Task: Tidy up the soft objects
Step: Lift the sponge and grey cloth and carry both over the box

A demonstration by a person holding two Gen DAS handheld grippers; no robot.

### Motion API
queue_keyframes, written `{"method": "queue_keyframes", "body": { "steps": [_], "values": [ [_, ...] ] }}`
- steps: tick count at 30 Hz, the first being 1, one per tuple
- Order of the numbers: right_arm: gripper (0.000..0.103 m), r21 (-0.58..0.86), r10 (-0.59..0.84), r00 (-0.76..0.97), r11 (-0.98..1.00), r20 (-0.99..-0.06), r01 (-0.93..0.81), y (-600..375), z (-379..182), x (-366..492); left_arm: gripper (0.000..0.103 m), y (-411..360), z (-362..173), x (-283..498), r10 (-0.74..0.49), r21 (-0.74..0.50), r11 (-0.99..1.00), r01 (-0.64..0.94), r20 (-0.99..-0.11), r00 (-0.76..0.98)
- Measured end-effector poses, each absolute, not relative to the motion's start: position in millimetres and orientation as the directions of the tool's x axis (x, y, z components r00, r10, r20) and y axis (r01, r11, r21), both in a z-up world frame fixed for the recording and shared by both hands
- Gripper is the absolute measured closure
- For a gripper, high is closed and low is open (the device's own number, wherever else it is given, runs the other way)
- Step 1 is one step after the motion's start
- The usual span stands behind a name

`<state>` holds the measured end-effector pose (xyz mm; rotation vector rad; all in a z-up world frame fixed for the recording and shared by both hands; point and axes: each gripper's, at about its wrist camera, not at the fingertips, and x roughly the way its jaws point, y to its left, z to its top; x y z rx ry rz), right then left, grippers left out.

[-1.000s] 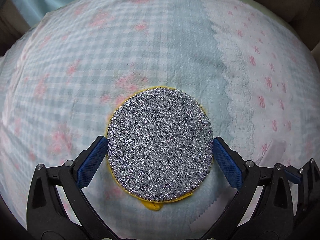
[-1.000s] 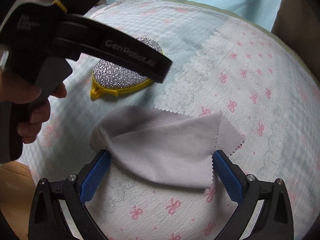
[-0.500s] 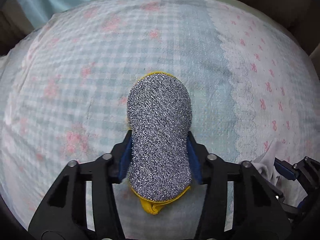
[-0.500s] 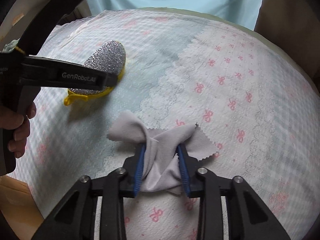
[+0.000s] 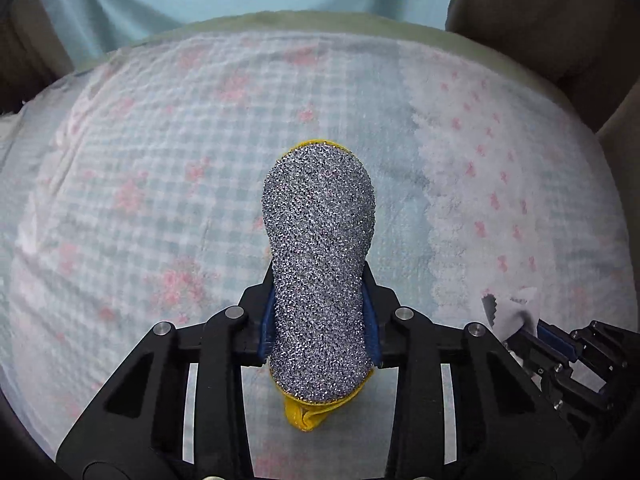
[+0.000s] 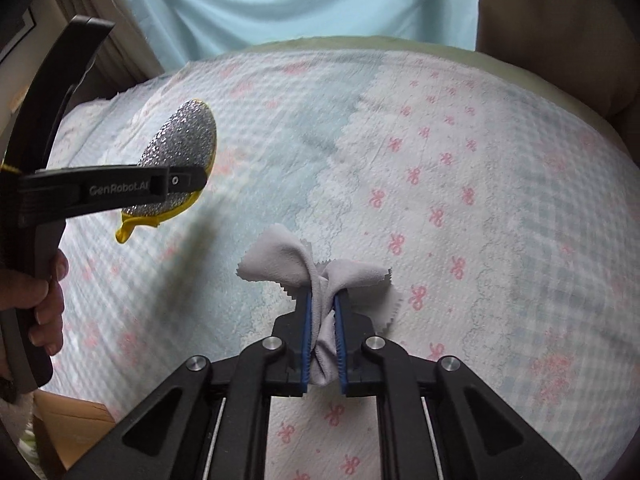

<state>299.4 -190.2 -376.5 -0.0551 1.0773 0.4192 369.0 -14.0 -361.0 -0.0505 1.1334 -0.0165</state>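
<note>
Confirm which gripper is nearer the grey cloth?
Right. The right gripper is shut on the grey cloth, bunching it between its pads. The left gripper is off to the left, clamped on the silver scouring pad.

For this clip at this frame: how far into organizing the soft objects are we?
Done: both pickups. The left gripper is shut on the silver scrub pad, squeezed narrow and lifted off the patterned cover. The right gripper is shut on the grey cloth, bunched between its pads. In hand: carrying both. Left: setting them down; no bin or target spot shows in either view.
</note>
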Motion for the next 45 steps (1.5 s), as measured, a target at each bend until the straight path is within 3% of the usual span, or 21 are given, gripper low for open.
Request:
{"method": "queue_keyframes", "body": {
  "steps": [10, 23, 32, 45],
  "values": [
    [0.093, 0.114, 0.275, 0.528, 0.941, -0.803, -0.317, -191.6, -255.1, 264.1, 0.072, -8.7, -244.2, 325.0, -0.085, -0.094, 0.996, 0.008, -0.853, 0.514],
    [0.093, 0.089, 0.185, 0.620, 0.979, -0.763, -0.183, -200.1, -107.7, 153.8, 0.072, 6.5, -108.2, 202.1, -0.151, -0.147, 0.988, 0.055, -0.801, 0.579],
    [0.093, 0.096, 0.153, 0.631, 0.988, -0.760, -0.124, -196.7, -62.2, 68.9, 0.072, 10.8, -79.0, 106.3, -0.180, -0.157, 0.983, 0.090, -0.802, 0.570],
    [0.093, 0.139, 0.134, 0.545, 0.990, -0.828, -0.032, -192.2, -104.2, -4.8, 0.072, 15.9, -118.4, 21.7, -0.188, -0.145, 0.982, 0.124, -0.856, 0.482]
  ]
}}
